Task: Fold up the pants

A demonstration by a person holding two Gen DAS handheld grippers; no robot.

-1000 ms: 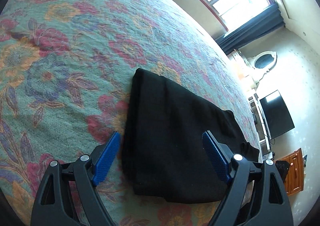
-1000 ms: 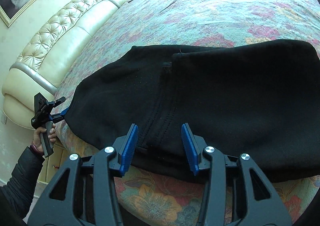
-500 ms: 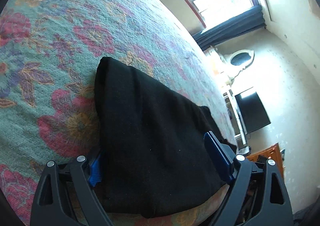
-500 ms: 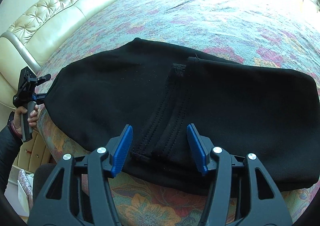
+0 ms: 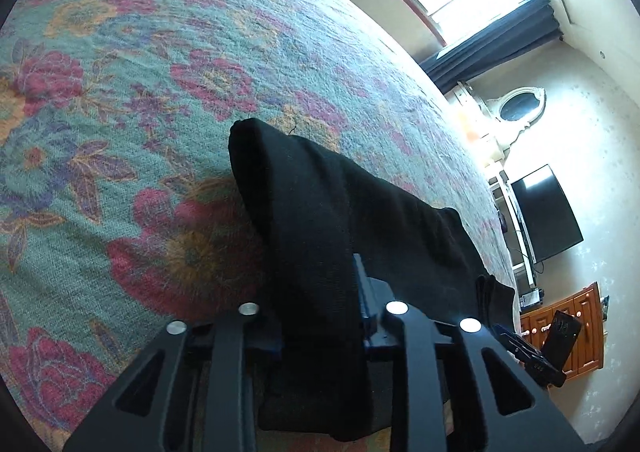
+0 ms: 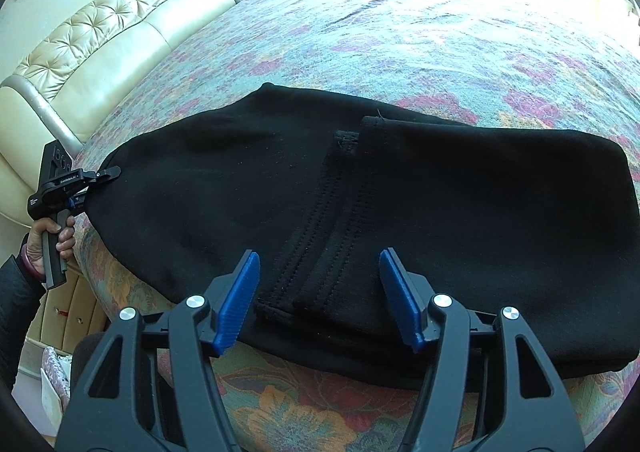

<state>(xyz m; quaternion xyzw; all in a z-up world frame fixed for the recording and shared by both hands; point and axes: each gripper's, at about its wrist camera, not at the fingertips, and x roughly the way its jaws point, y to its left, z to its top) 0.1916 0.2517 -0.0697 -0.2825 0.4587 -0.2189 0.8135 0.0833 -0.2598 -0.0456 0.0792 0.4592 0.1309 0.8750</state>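
Left wrist: left tool (image 5: pixel 320 316) clamps pants (image 5: pixel 320 219); right tool (image 6: pixel 320 296) wide.

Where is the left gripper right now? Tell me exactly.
In the right wrist view the left gripper sits at the far left, shut on the end of the black pants at the bed's edge, near the cream headboard.

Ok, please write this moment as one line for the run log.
step: grasp for fold | left gripper: shut on black pants end | right gripper: open, straddling waistband | surface: floral bedspread
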